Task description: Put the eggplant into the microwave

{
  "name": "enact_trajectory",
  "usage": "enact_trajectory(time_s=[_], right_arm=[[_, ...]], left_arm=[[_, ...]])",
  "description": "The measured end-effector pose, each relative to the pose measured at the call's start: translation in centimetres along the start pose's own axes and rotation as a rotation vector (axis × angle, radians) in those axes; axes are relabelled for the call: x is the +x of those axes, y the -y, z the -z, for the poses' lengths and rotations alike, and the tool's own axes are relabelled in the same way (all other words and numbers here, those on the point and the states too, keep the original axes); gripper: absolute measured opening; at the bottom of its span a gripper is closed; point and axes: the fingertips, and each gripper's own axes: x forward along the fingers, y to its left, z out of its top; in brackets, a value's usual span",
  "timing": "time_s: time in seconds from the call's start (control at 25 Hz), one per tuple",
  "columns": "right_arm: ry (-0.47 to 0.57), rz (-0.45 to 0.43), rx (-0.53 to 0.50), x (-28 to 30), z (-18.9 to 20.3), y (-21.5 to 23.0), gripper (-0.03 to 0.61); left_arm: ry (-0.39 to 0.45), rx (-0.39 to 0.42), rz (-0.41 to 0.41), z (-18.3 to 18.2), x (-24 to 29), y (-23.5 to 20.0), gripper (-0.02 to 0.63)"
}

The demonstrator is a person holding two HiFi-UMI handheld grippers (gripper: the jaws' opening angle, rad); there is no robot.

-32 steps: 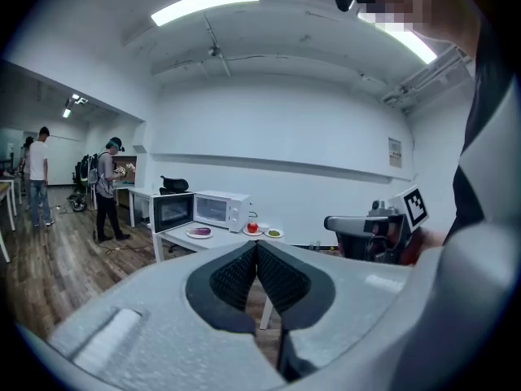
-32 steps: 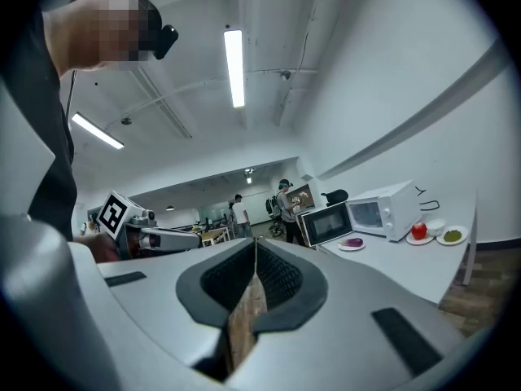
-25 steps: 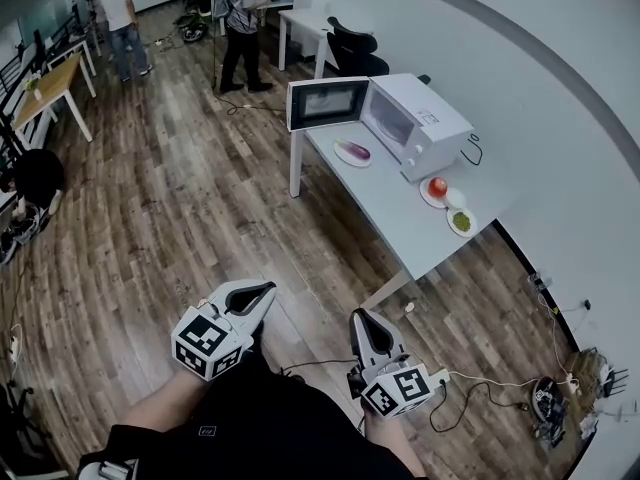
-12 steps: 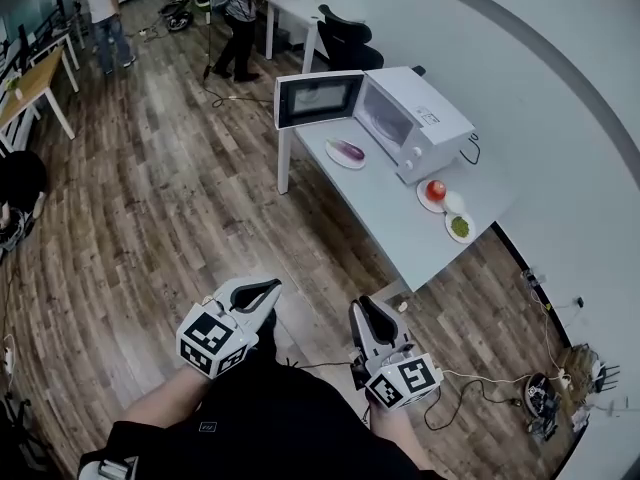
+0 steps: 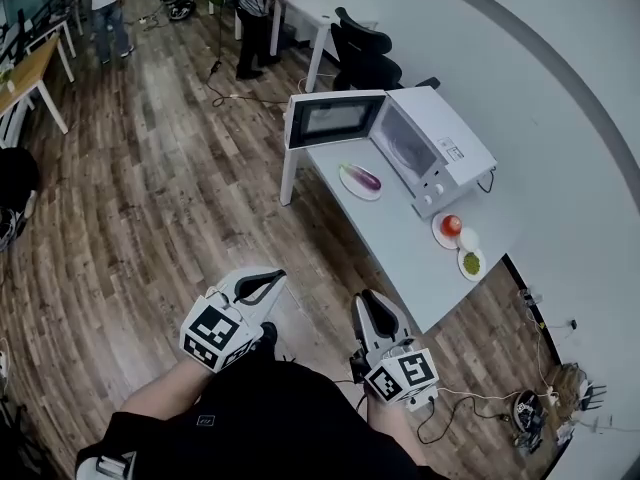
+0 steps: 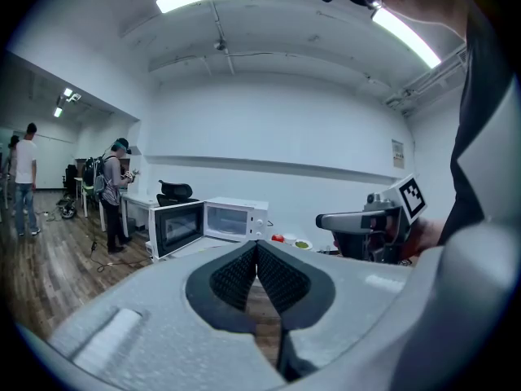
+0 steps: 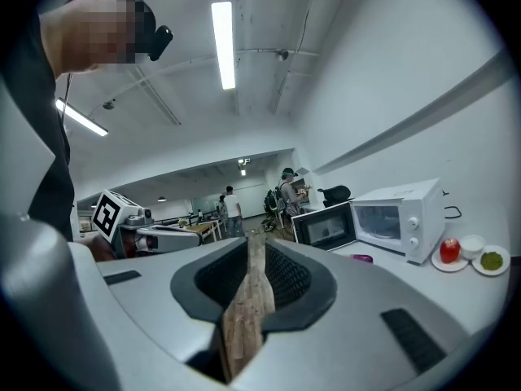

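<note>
Nearer now sits the table (image 5: 400, 243), with the eggplant (image 5: 366, 178) lying untouched beside the open microwave (image 5: 440, 148). My right gripper (image 5: 368, 298) has just been parting its jaws slightly, with nothing between them. My left gripper (image 5: 272, 280) is closed and empty.

Wood-plank floor (image 5: 150, 188), smooth white table (image 5: 396, 240)

The eggplant (image 5: 366, 179) I'm after is small, purple and elongated. It lies on its side on a white oval plate (image 5: 350, 175) at the far left end of the white counter (image 5: 400, 248), well ahead of me. The white microwave (image 5: 447, 140) stands just right of it on the same counter. Its dark-windowed door (image 5: 335, 118) is swung fully open to the left, beyond the plate, so the pale cavity with its turntable faces the eggplant.
</note>
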Motion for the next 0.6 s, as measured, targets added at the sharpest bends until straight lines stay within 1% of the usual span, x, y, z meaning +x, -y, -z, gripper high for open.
enact_trajectory(time_s=[0.16,0.32,0.48,0.6], right_arm=[[-0.031,0.014,-0.044,5.5,-0.7,0.3,0.074],[-0.040,0.020,-0.050,10.0,-1.2,1.1,0.074],[-0.058,0.043,-0.068,12.4,-1.3,3.1,0.074],[-0.067,0.059,-0.060,13.7,-1.2,4.9,0.074]], left_arm=[[0.017,0.002,0.013,-1.0,1.0,-4.9,0.009],[0.021,0.001,0.011,-1.4,2.1,-9.4,0.009],[0.013,-0.012,0.019,-1.1,3.8,-11.6,0.009],[-0.005,-0.031,0.024,-0.7,5.2,-12.6,0.009]])
